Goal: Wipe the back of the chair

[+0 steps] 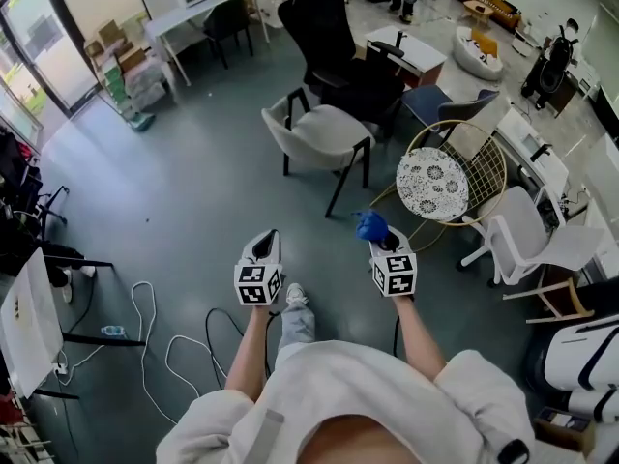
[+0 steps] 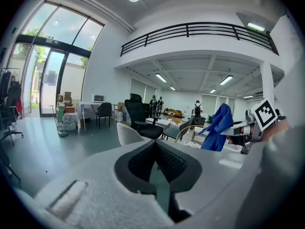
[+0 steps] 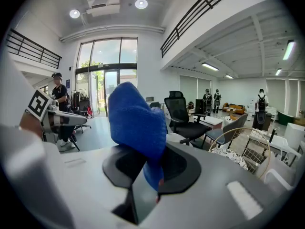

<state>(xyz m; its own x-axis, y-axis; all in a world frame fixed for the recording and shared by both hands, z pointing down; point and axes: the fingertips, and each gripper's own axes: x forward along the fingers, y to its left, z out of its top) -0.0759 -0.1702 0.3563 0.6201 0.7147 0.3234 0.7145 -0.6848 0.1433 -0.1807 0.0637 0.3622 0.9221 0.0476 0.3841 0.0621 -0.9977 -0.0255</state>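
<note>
Chair with a pale shell seat [image 1: 314, 133] stands on the grey floor [image 1: 174, 191], with a black office chair [image 1: 334, 51] behind it and a gold wire chair [image 1: 455, 177] to its right. On the person's side of the pale chair, well apart from it, the right gripper [image 1: 387, 245] has its fingers clamped on a blue cloth [image 1: 370, 225]. The left gripper [image 1: 263, 242] hangs beside it, fingers pressed together with nothing between them.
</note>
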